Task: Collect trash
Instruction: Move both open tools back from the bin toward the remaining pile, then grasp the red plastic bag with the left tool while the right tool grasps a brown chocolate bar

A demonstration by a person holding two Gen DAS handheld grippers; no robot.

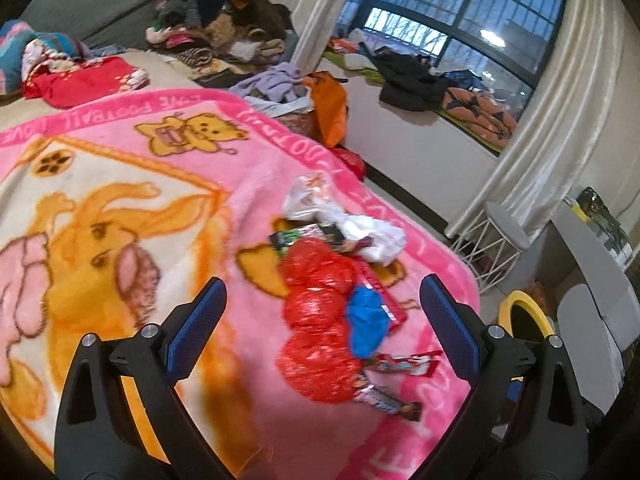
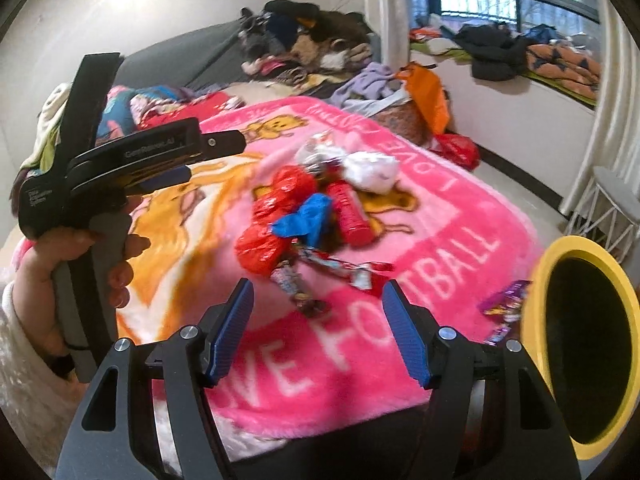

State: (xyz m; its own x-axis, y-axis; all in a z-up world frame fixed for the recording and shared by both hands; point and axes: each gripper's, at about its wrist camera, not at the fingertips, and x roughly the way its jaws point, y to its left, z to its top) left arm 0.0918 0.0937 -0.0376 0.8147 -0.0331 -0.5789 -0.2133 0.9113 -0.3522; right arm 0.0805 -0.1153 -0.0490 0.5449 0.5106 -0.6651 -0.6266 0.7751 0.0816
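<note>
Left wrist view: the left gripper (image 1: 320,320) is seen spread wide with nothing between its blue pads, above a pink cartoon blanket (image 1: 120,208) on a bed. Trash is heaped toward the blanket's right edge: crumpled red plastic bags (image 1: 316,312), a blue wrapper (image 1: 366,320), white plastic bags (image 1: 360,228) and snack wrappers (image 1: 384,398). In the right wrist view, the right gripper (image 2: 318,334) is likewise held apart and empty near the blanket's front edge, where a yellow-rimmed bin (image 2: 548,280) stands just beside the corner.
</note>
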